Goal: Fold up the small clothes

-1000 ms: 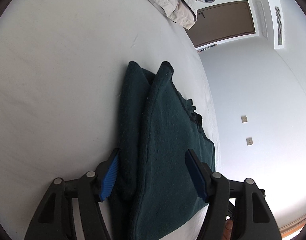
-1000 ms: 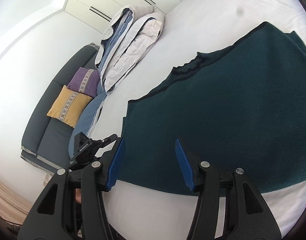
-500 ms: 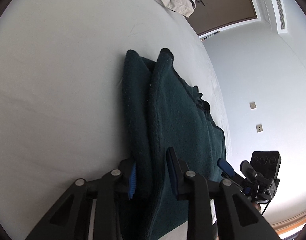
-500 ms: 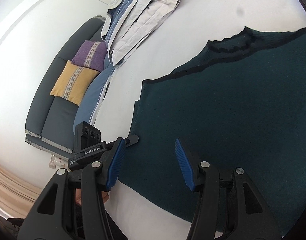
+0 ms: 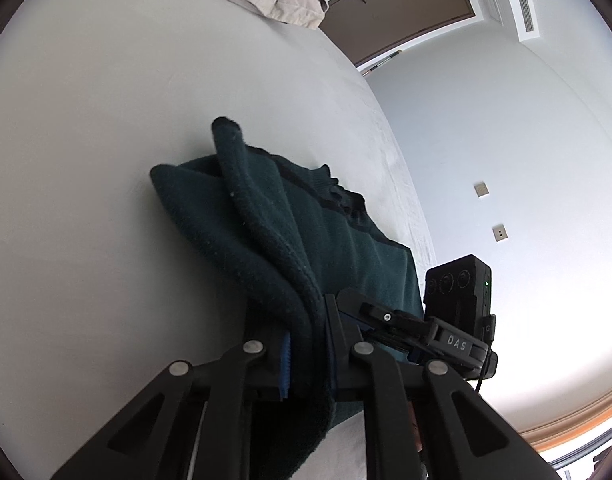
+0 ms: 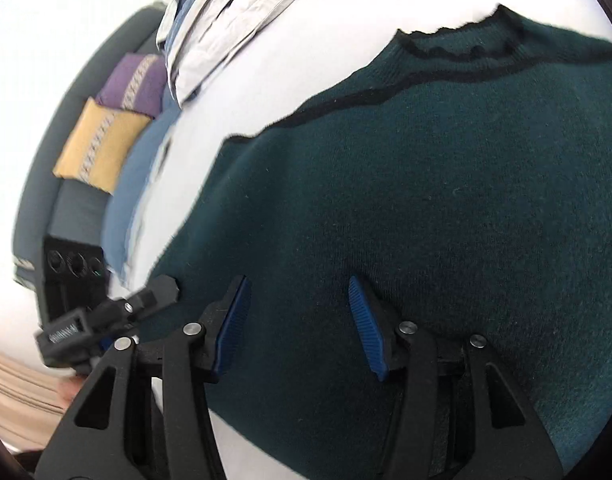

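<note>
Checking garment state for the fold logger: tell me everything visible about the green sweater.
The sweater is dark green knit, fuzzy, with black trim at a wavy collar and along the shoulder line. It lies mostly flat on the white bed. The left gripper, whose jaws have just been closing, pinches a bunched edge, raising a thick fold. The right gripper is open over the body; whether its pads touch the fabric is unclear.

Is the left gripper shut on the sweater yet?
Yes. The left gripper has just closed, pinching a raised fold of the sweater.
</note>
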Available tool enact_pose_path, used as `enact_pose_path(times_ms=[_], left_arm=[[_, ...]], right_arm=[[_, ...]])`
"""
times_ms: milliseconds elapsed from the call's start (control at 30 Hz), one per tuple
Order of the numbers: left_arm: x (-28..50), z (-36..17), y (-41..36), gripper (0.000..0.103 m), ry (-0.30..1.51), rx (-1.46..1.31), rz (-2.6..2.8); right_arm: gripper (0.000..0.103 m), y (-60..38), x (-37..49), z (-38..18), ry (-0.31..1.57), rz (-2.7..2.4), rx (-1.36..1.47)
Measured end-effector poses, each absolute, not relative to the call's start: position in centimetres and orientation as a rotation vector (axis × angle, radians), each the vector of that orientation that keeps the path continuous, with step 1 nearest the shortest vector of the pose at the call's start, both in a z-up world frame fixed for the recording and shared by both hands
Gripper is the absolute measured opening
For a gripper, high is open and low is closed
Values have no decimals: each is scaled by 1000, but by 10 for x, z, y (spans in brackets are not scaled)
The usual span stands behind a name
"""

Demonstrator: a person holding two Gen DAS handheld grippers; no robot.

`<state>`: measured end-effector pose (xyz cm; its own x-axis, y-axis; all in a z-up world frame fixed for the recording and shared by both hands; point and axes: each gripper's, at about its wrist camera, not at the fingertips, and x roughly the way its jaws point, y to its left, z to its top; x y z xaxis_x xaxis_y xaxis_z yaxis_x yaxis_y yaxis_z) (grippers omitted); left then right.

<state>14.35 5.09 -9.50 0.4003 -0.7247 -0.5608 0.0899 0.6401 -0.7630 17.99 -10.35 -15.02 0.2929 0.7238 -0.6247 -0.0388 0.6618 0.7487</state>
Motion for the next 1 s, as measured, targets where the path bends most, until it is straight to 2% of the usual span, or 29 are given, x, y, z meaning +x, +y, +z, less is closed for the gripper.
enact_pose_path(times_ms=[167, 433, 633, 733, 767, 867, 1000], left_arm=[[154, -73, 18, 14, 1023, -665, -609], [174, -55, -89, 14, 1032, -551, -711], [180, -91, -184, 17, 1097, -467, -769], [175, -100, -192, 20, 1088, -467, -769], [173, -99, -192, 24, 1077, -466, -773], [169, -91, -188, 48, 1055, -487, -810], [158, -79, -188, 58, 1011, -468, -854]], right_arm=[[50, -161, 180, -152, 1124, 588, 965], [52, -241, 171, -146, 1032, 559, 1132], [52, -299, 167, -157, 1017, 463, 1189], [50, -326, 163, -168, 1026, 479, 1219], [50, -327, 164, -170, 1027, 483, 1221], [50, -328, 174, -172, 1030, 489, 1223], [50, -332, 180, -174, 1034, 498, 1242]])
